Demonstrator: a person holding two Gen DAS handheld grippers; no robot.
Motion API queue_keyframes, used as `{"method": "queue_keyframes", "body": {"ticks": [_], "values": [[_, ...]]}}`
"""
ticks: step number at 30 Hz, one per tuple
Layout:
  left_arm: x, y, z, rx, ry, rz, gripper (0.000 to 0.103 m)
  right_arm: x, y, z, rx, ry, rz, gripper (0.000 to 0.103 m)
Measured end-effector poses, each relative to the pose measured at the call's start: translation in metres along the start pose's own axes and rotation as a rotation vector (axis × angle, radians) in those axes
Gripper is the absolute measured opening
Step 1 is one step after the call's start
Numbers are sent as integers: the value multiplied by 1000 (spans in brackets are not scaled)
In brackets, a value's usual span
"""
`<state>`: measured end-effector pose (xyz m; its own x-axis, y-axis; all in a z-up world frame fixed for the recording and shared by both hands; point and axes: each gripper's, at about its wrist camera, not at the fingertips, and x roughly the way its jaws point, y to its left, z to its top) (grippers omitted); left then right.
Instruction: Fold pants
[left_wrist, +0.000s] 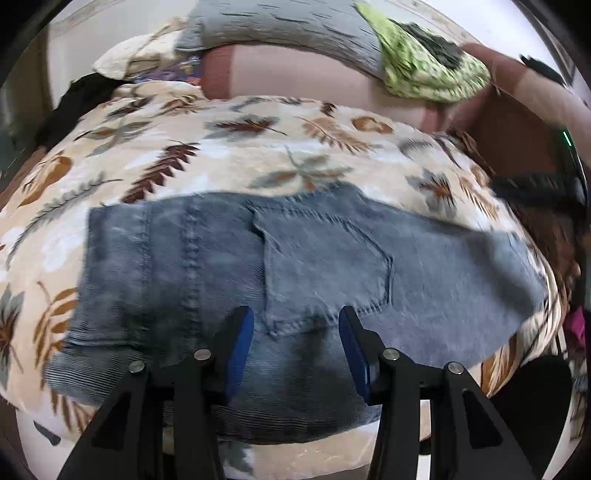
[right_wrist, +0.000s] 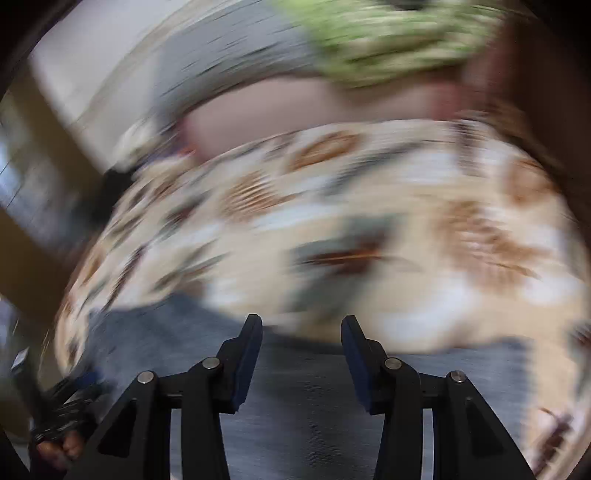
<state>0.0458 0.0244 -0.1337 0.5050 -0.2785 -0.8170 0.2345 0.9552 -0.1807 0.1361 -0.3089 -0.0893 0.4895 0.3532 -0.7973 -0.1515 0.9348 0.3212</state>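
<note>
Faded grey-blue denim pants (left_wrist: 295, 280) lay folded compact, back pocket up, on leaf-print bedspread (left_wrist: 221, 147); left gripper (left_wrist: 296, 332) and right gripper (right_wrist: 301, 332) jaws spread, empty; folding judged nearly complete.

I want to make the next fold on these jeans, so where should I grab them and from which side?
Take the jeans at the near edge, just below the back pocket, coming in low from the near side of the bed. The denim lies flat on the leaf-print blanket, so an edge is likely the only part thin enough to pinch. The left gripper hangs there with jaws open.
</note>
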Motion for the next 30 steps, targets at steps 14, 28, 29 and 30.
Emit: {"method": "queue_keyframes", "body": {"ticks": [14,28,29,30], "values": [[21,-19,-20,85,-12,-62,92,146,103,6,-368,267,25,44],[25,-18,-14,44,-58,-84,102,163,115,13,-359,226,-105,3],[26,-20,-14,55,-56,-74,102,160,113,13,-336,212,-91,4],[26,-23,-15,72,-57,-61,102,154,109,14,-297,204,-64,6]]}}
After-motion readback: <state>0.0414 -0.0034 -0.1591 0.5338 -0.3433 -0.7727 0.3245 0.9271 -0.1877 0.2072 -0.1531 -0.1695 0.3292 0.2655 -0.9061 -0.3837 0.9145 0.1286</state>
